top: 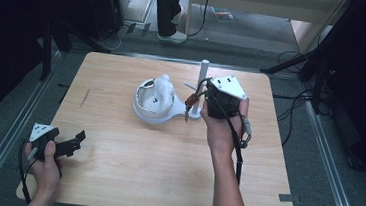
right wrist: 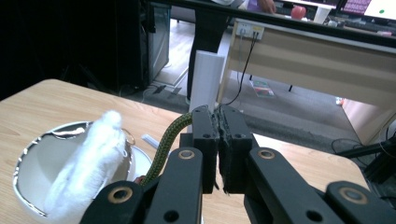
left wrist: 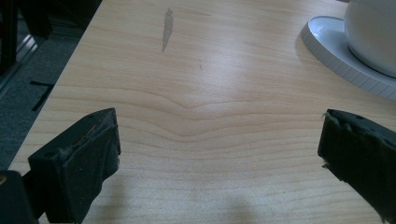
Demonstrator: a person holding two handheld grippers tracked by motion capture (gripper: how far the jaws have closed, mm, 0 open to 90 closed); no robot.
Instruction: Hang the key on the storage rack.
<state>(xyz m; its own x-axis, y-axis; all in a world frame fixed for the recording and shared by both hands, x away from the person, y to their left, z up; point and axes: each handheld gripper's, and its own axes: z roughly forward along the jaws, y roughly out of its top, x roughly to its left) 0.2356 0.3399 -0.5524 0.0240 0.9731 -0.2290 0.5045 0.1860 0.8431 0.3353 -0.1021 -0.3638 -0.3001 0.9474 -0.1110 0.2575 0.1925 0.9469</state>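
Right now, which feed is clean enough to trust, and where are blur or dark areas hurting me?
High view: table evenly lit, surroundings nearly black. Left gripper view: wood grain crisp, the near pads slightly soft. Right gripper view: the white fluffy object is blurred, the left background dark, the shut right gripper sharp.

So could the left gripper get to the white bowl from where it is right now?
Probably yes. The left gripper is open and holds nothing, and bare wooden table lies between its jaws and the white bowl. The right gripper, shut on a braided cord, sits on the bowl's far side.
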